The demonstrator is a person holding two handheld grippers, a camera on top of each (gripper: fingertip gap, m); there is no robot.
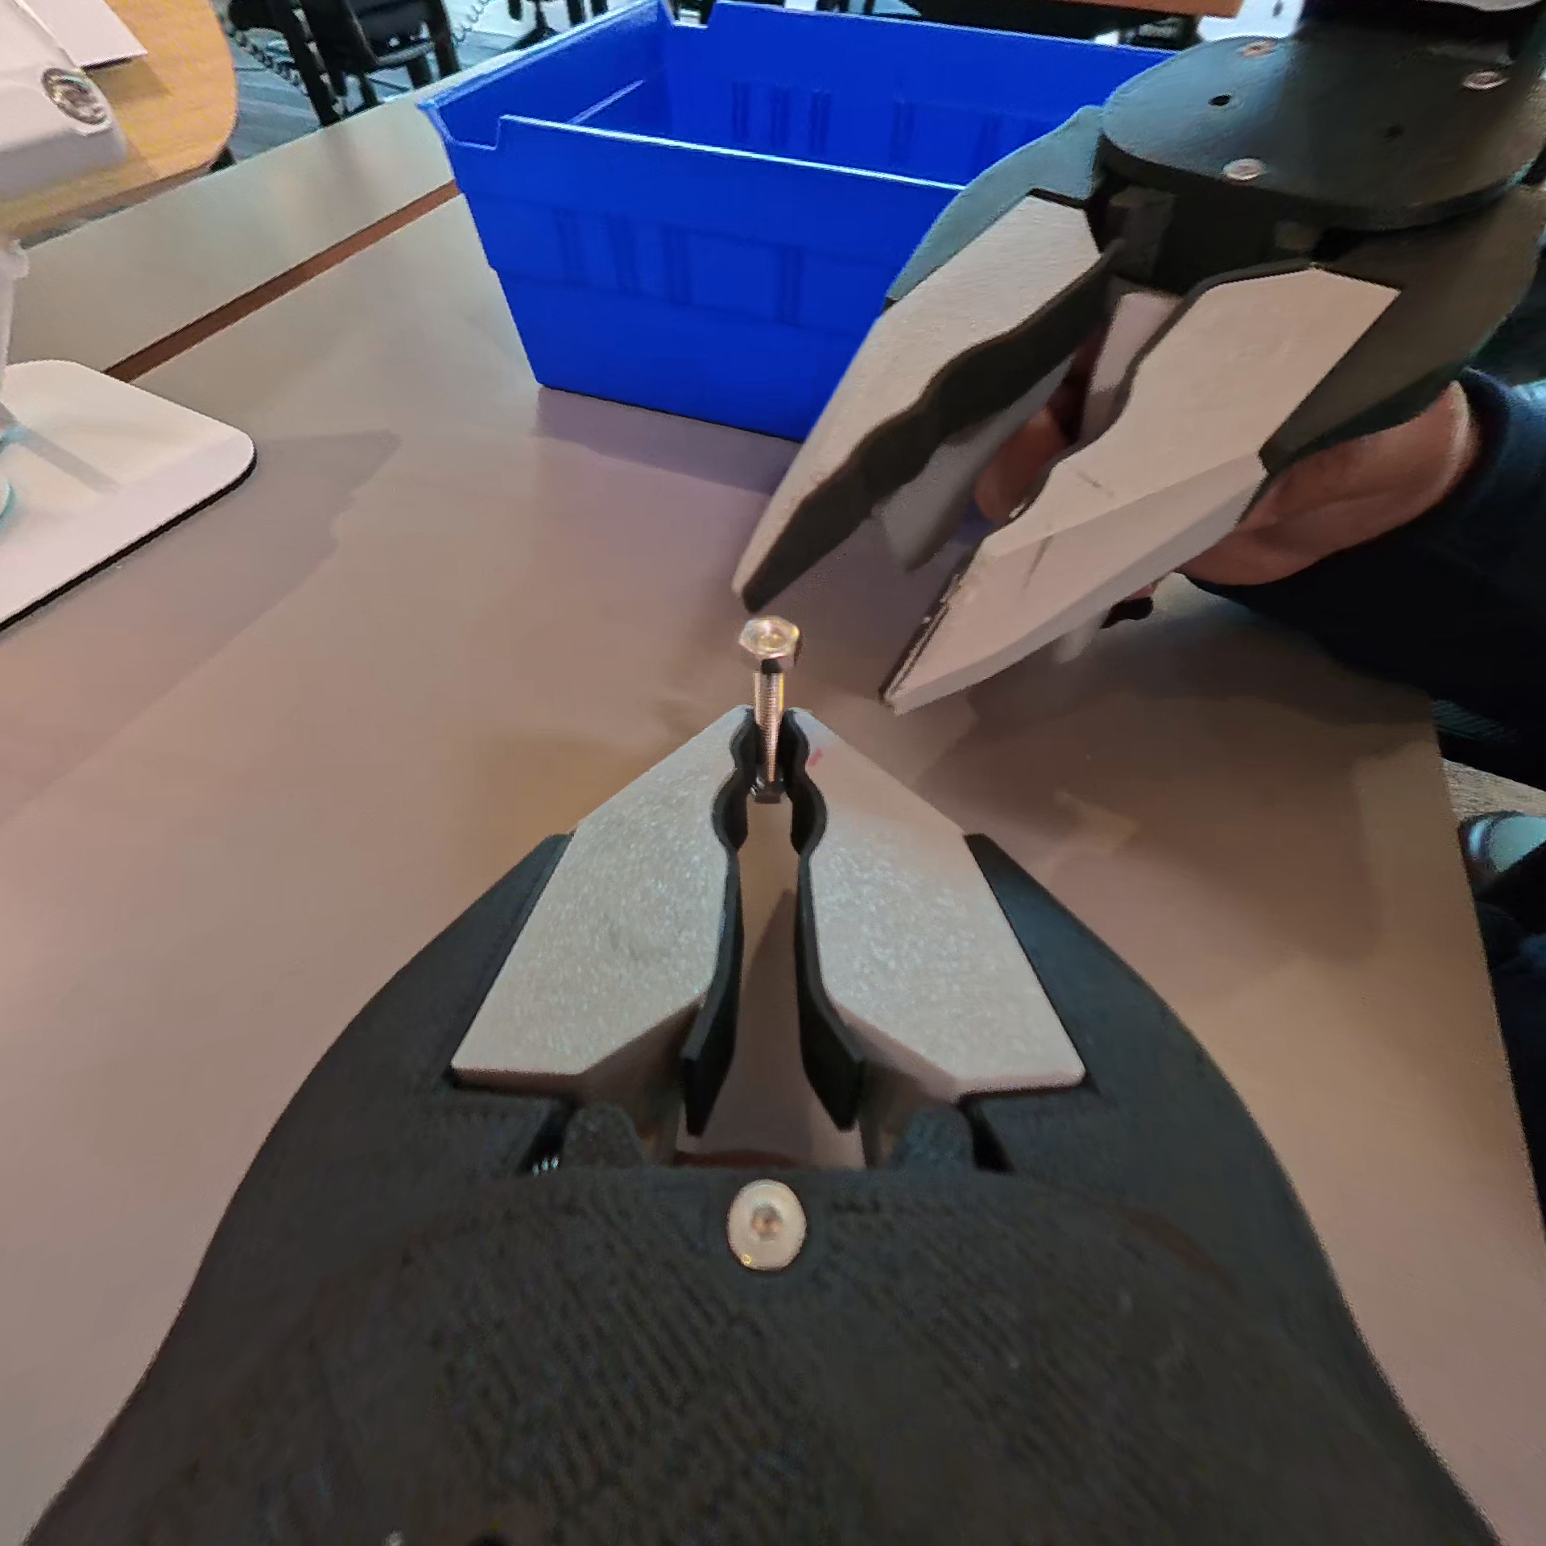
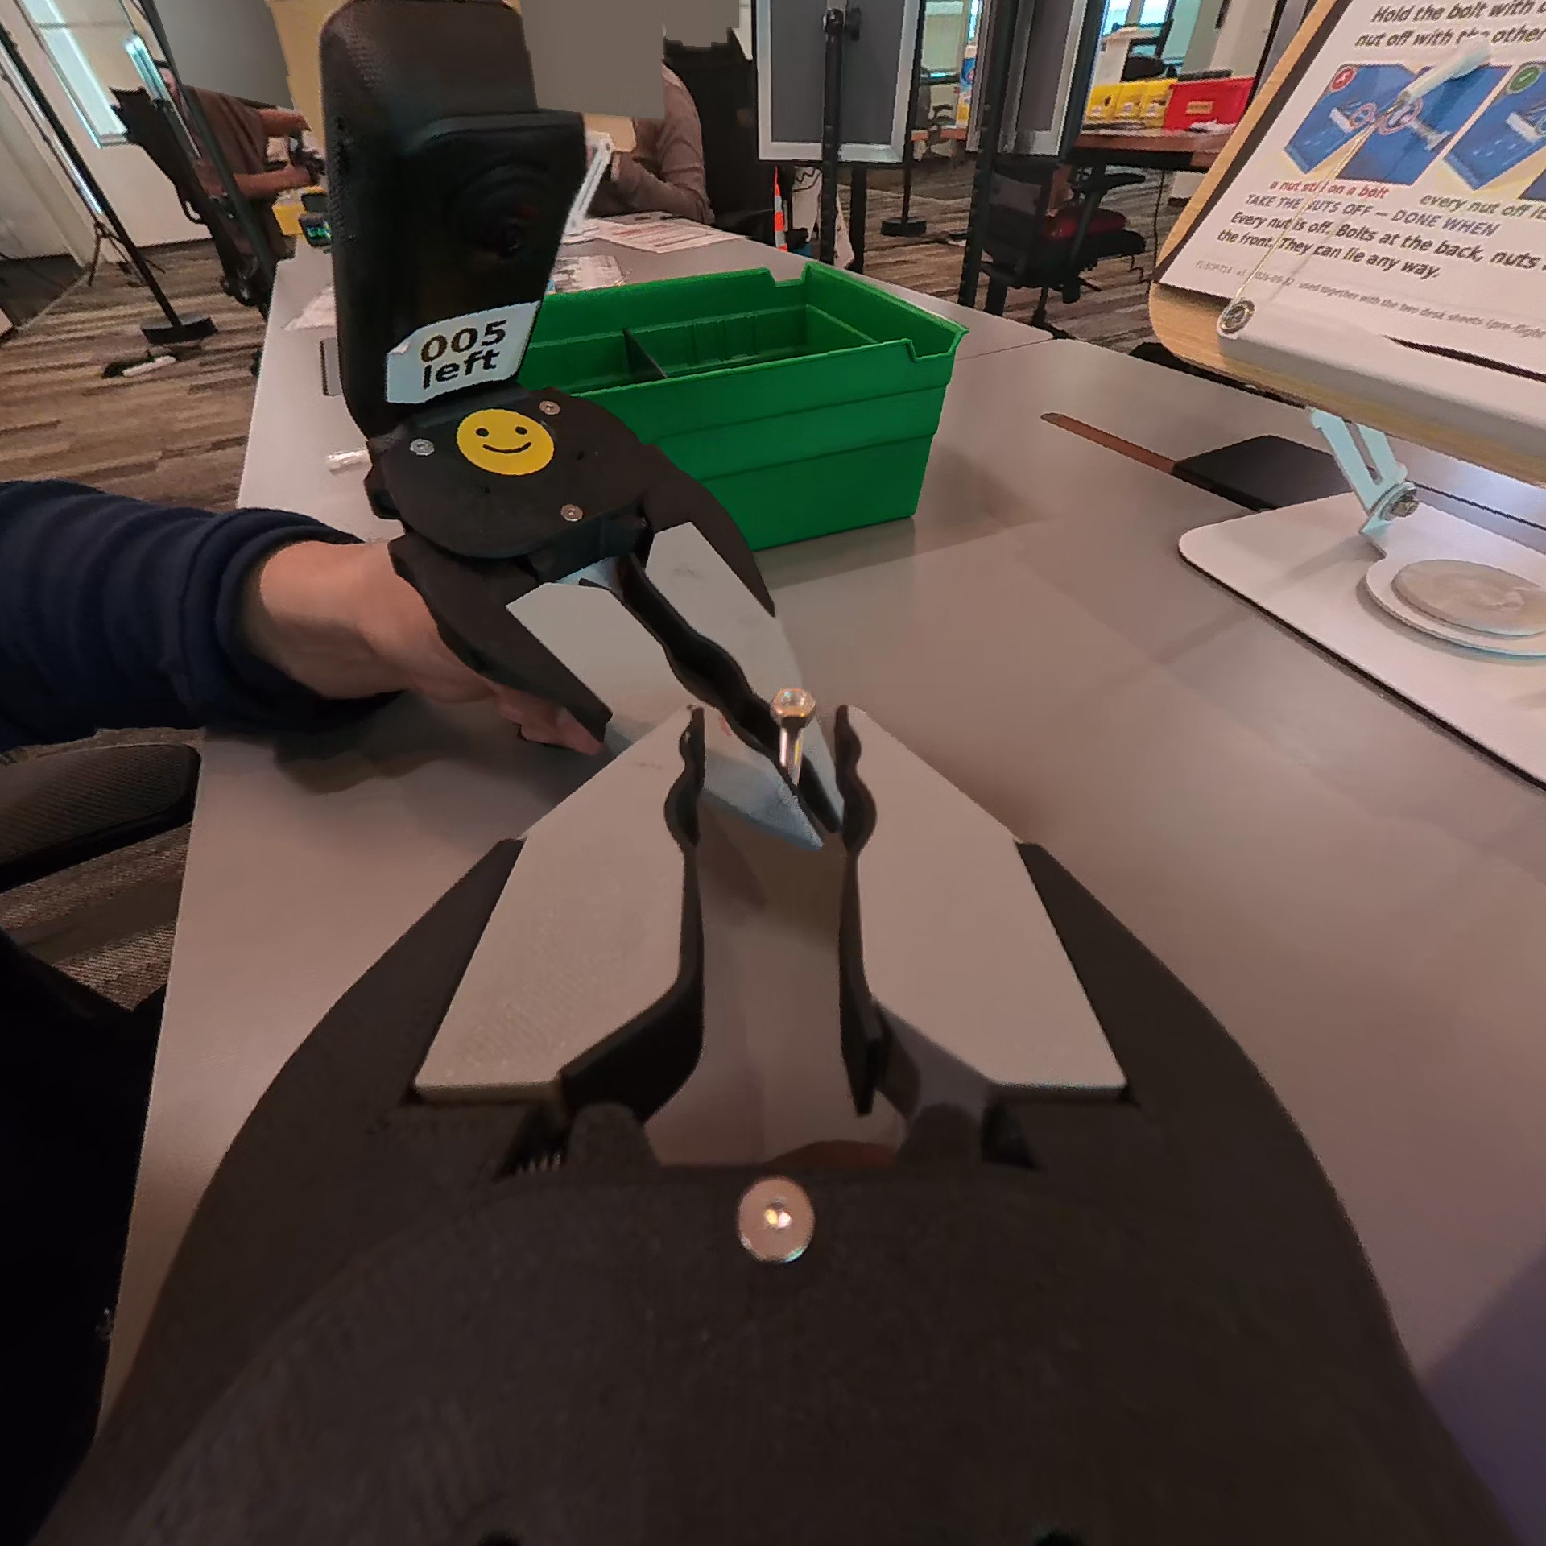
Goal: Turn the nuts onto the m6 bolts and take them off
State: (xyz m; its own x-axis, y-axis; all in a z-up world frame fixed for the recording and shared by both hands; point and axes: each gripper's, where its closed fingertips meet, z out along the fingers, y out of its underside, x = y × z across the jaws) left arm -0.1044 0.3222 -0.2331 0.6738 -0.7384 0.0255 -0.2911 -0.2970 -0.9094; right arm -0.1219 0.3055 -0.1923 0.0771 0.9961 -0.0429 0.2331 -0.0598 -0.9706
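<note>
In the left wrist view, the left gripper (image 1: 767, 740) has its fingers closed on the shank of the bolt (image 1: 769, 686), head pointing away, above the desk (image 1: 376, 753) and in front of the blue bin (image 1: 703, 276); the right gripper (image 1: 824, 644) hovers just right of the bolt, fingers parted and empty. In the right wrist view, the right gripper (image 2: 768, 736) faces the bolt (image 2: 790, 732) with fingers wide open; no nut shows, so the next move probably calls for fetching one.
</note>
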